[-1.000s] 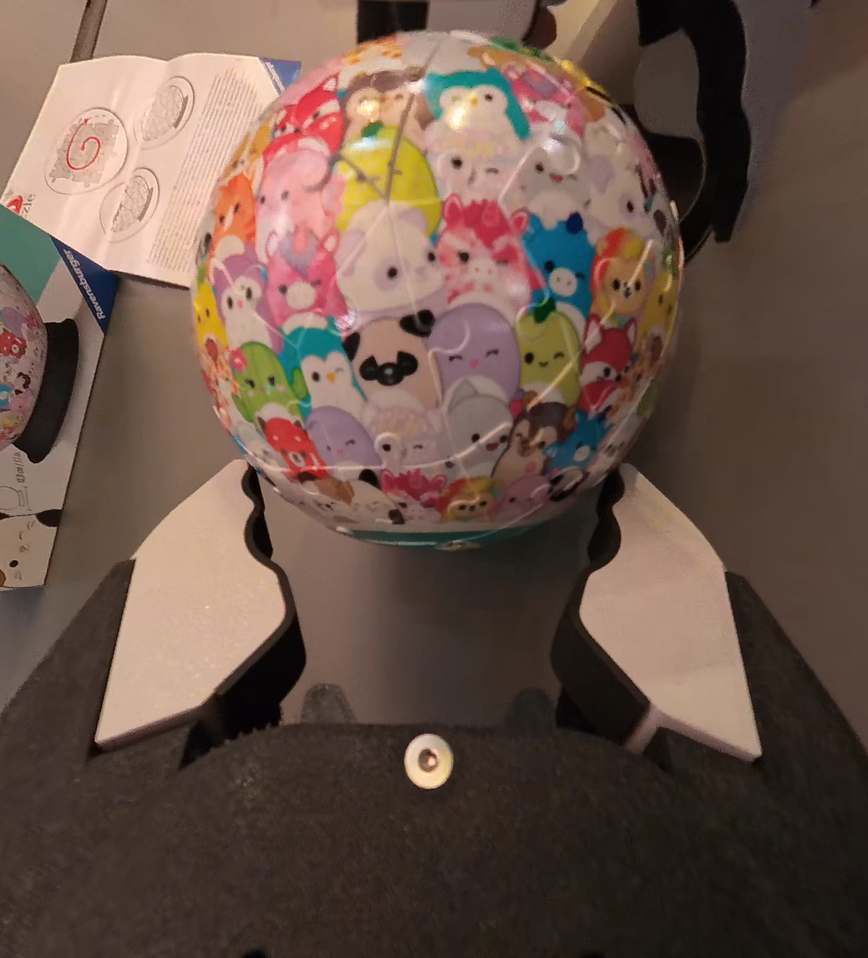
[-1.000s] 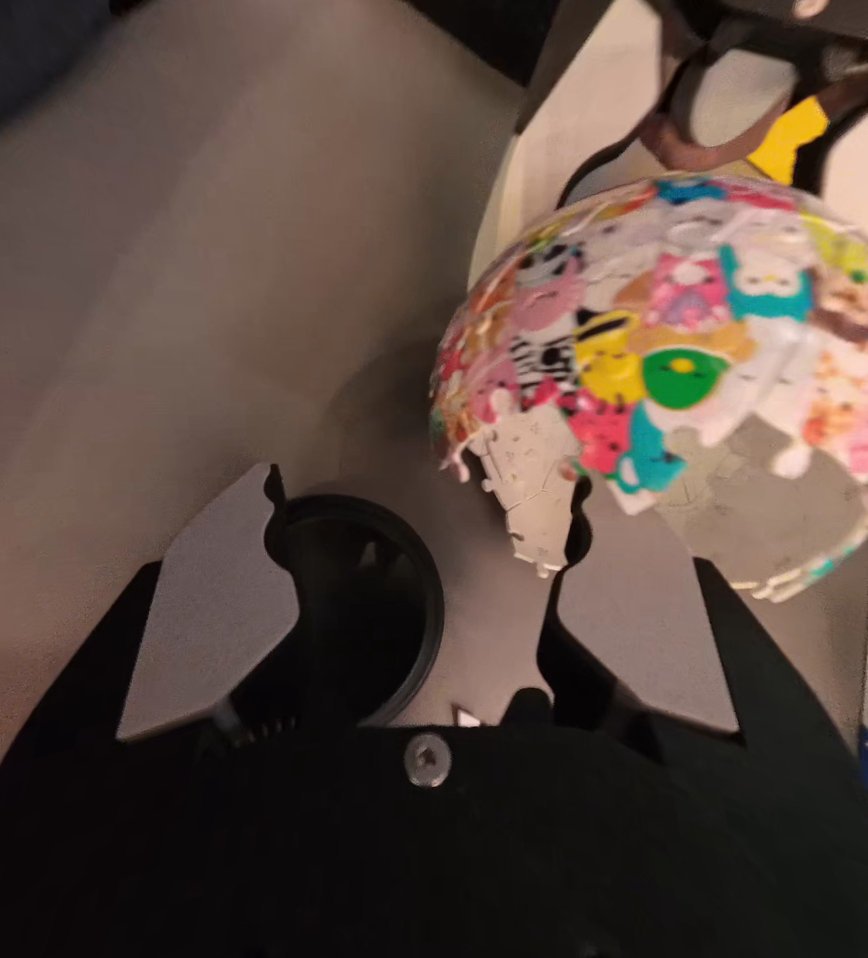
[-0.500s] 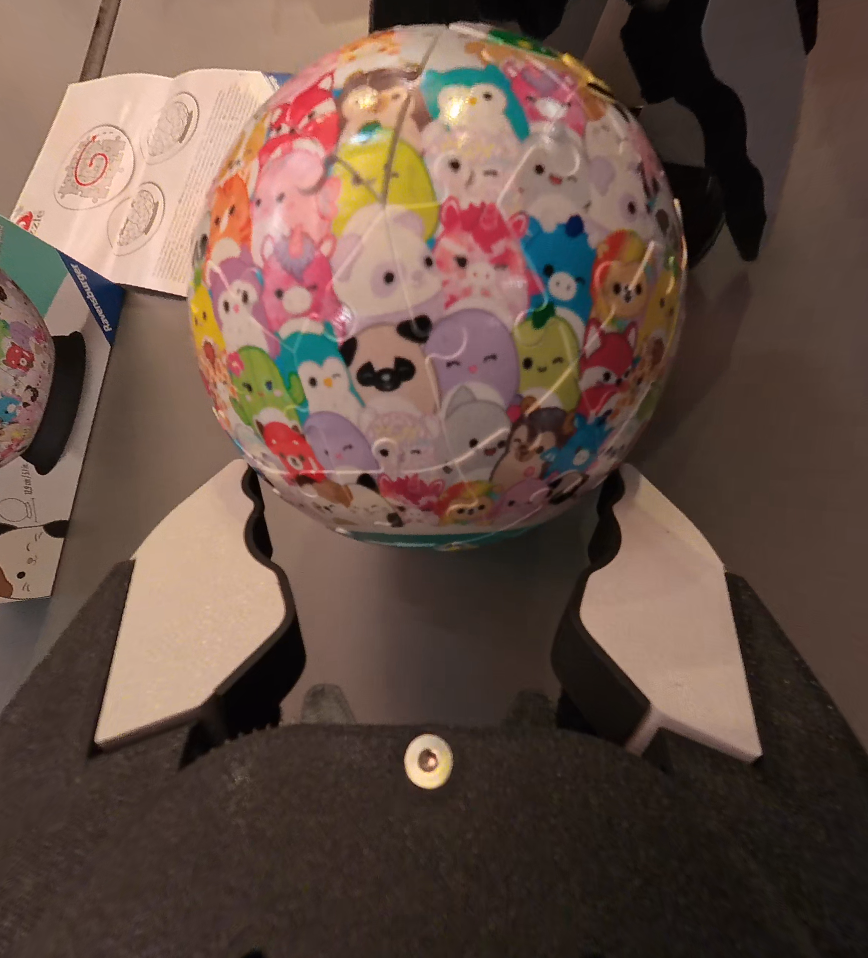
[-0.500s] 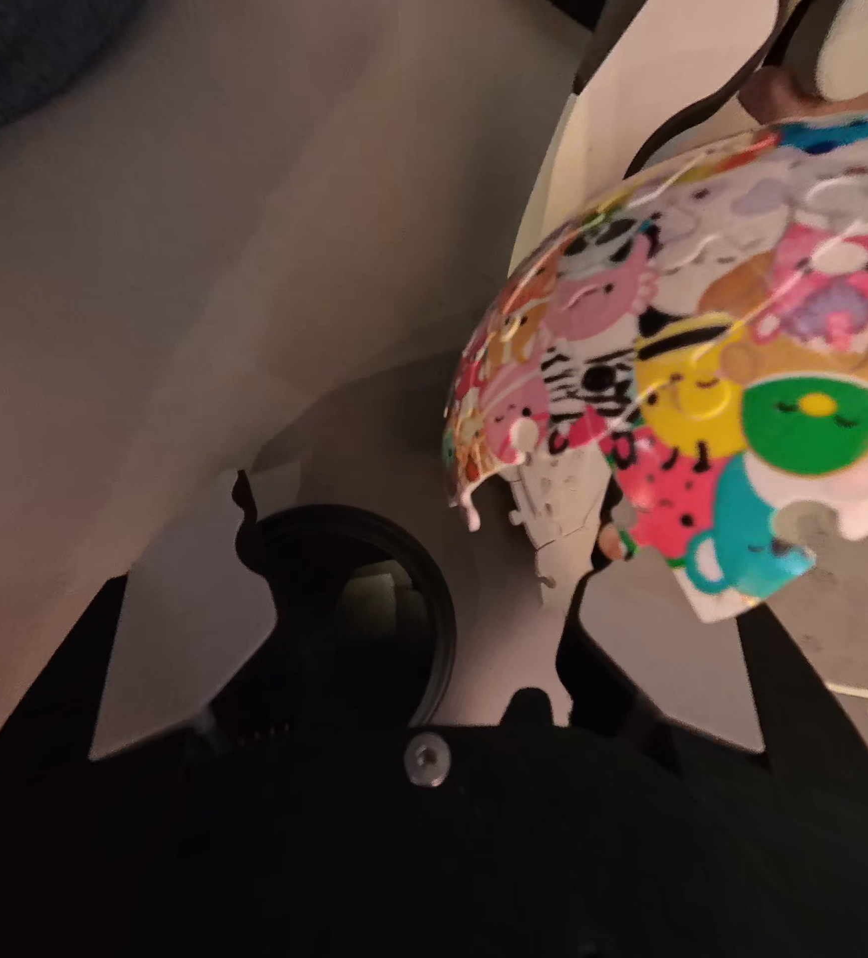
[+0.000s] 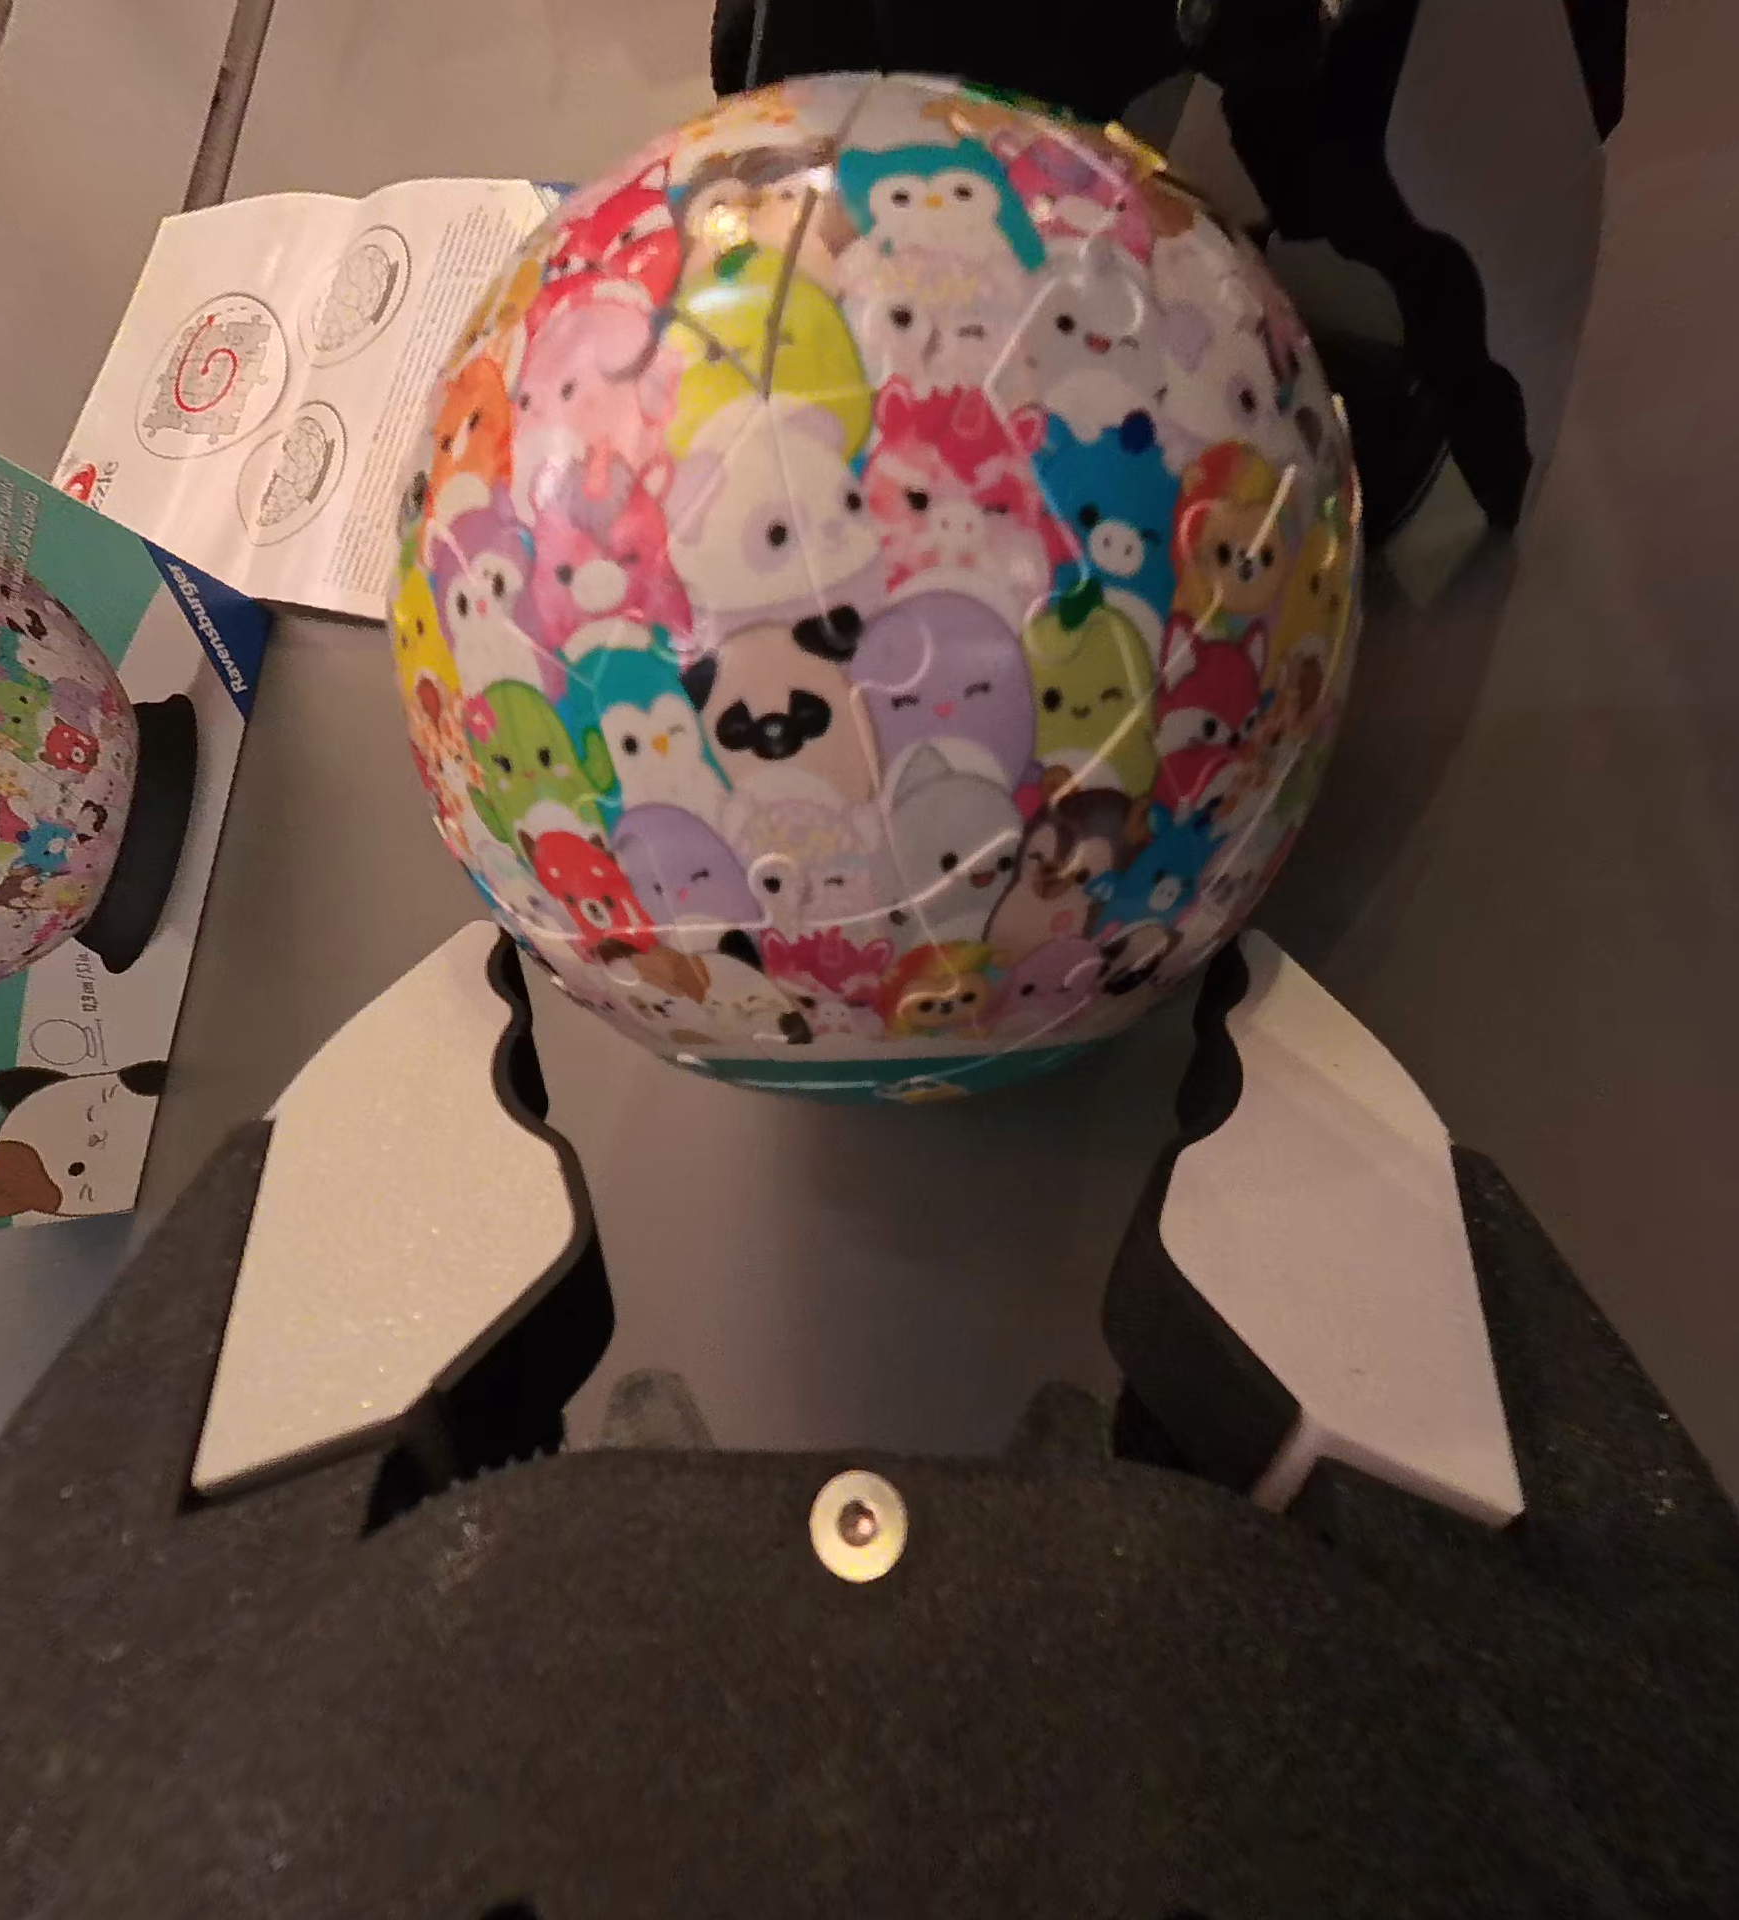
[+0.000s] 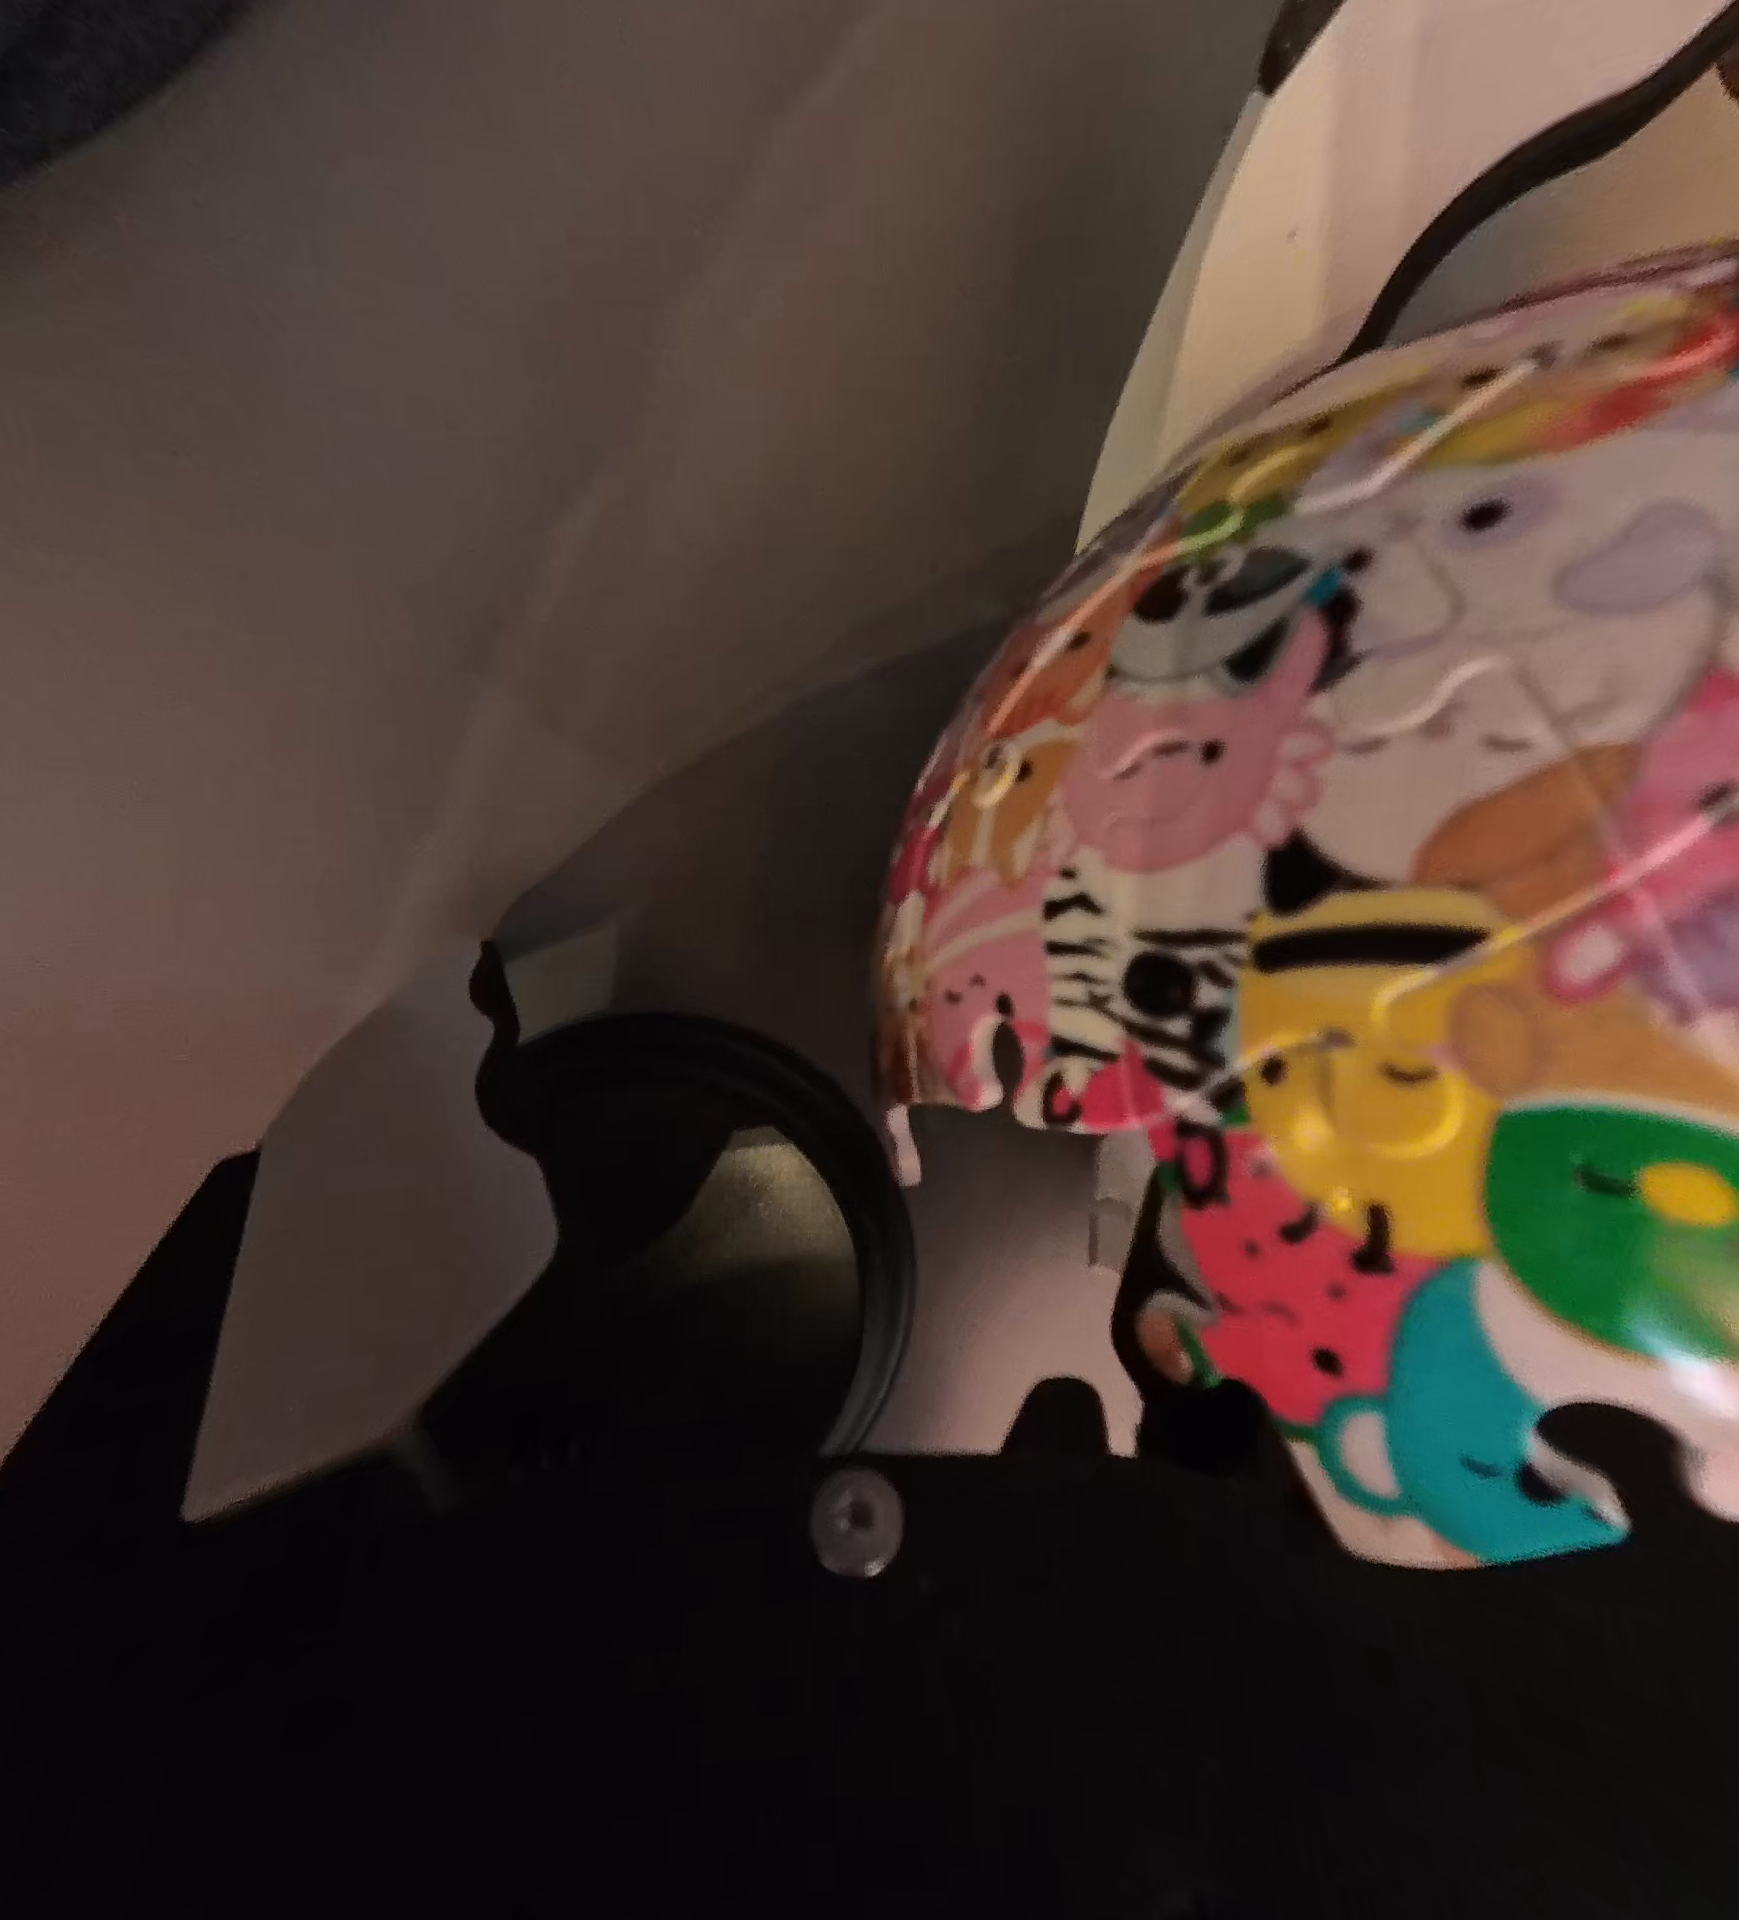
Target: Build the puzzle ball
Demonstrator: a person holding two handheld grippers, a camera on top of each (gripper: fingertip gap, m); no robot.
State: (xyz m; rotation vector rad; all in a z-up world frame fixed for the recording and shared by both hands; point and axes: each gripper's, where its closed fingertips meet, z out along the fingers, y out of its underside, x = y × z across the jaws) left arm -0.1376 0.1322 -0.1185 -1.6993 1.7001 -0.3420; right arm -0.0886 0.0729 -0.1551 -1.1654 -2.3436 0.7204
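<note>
Puzzle ball [image 5: 870, 582]: sits on the grey bench [image 5: 1571, 935], colourful shell facing the left camera, jagged unfinished edge in the right view.
Left claw [image 5: 870, 987]: fingers spread wide either side of the ball's lower part; contact looks likely, hard to confirm.
Right claw [image 6: 813, 1091]: open, holding nothing, over a black ring stand [image 6: 844, 1195].
Far left: leaflet [image 5: 304, 343] and box [image 5: 44, 831].

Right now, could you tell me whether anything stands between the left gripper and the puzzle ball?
Nothing visible does. The puzzle ball sits straight ahead of the open left gripper, with only bare grey table between the fingers. The leaflet and box lie off to the left.
</note>
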